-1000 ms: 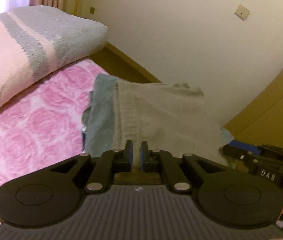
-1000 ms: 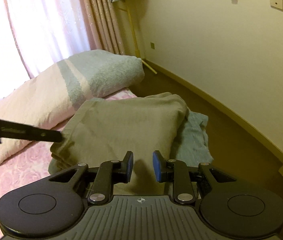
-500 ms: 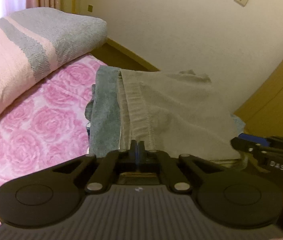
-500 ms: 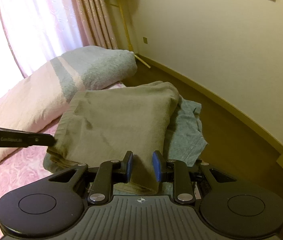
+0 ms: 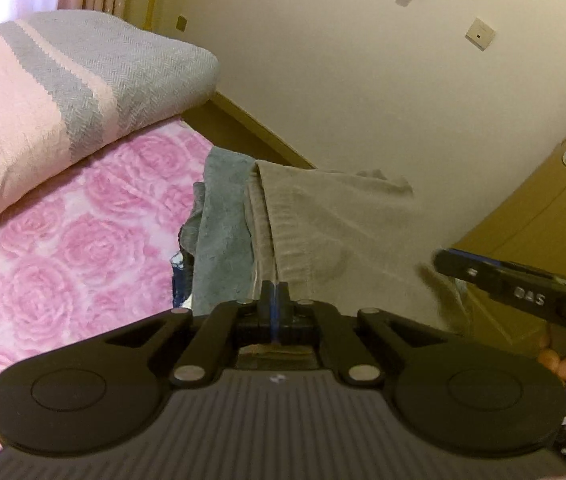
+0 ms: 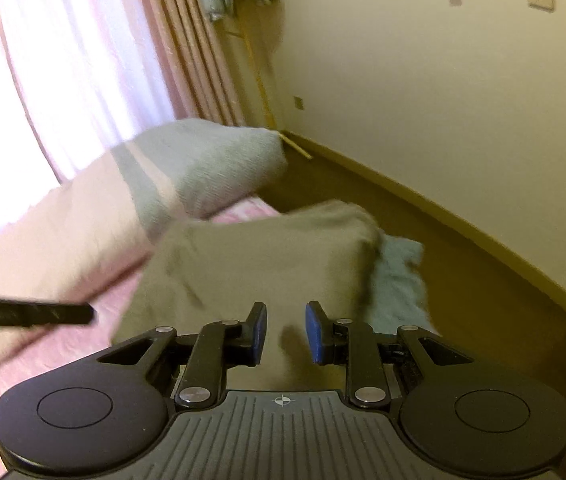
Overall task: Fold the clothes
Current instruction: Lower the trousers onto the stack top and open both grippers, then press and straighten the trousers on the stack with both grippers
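My left gripper [image 5: 272,294] fingers look pressed together, seemingly pinching the beige garment's [image 5: 335,232] hem; my right gripper [image 6: 285,332] gapes above it, blurred, on the bed [image 5: 63,248]

Colours only: folded garment [image 5: 335,232] is plain khaki-beige, with a ribbed strip of the same shade along its left edge. Cloth under it [image 5: 219,232] is muted grey-teal (reads paler, almost mint, in the blurred right wrist view). Bedsheet [image 5: 63,248] is white with big pink roses. Blanket roll [image 5: 75,92] is pale pink with grey herringbone bands. Left gripper [image 5: 272,294] is black, its finger pads blue; right gripper [image 6: 285,332] is the same black with blue pads [image 6: 315,334]. Wall [image 5: 343,80] is cream, door [image 5: 555,208] is ochre-tan with a silver handle. Curtain [image 6: 199,40] is dusty pink with vertical folds, and the sheer beside it is white-lilac.
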Demonstrator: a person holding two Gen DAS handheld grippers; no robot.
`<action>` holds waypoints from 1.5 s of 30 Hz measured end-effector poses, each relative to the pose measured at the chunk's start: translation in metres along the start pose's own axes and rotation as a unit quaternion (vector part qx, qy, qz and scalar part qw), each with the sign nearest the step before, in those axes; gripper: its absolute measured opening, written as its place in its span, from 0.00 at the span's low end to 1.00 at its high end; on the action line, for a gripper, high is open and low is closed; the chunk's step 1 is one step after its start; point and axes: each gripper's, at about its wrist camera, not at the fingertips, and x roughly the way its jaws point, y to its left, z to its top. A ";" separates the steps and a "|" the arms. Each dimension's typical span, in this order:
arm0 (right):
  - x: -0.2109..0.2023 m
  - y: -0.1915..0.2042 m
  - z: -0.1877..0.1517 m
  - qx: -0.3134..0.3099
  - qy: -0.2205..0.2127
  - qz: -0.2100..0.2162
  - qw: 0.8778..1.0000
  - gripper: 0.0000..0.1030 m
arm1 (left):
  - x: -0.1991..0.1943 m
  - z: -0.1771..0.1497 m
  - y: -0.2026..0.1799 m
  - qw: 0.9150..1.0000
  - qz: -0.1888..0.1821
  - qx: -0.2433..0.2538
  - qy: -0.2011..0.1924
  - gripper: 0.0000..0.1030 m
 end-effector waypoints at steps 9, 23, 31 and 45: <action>0.024 0.047 -0.018 -0.079 0.071 0.089 0.990 0.25 | -0.007 -0.004 0.021 0.997 -0.024 -0.072 0.008 0.00; 0.019 0.030 -0.014 -0.014 0.033 0.034 0.999 0.25 | 0.015 -0.009 0.026 0.988 -0.050 -0.144 0.035 0.21; 0.023 0.021 -0.004 0.016 0.009 0.027 0.999 0.24 | 0.010 -0.016 0.044 0.983 -0.059 -0.172 0.027 0.00; 0.031 0.047 -0.001 -0.020 0.012 0.068 0.997 0.24 | -0.018 -0.024 0.061 0.982 -0.046 -0.184 0.008 0.00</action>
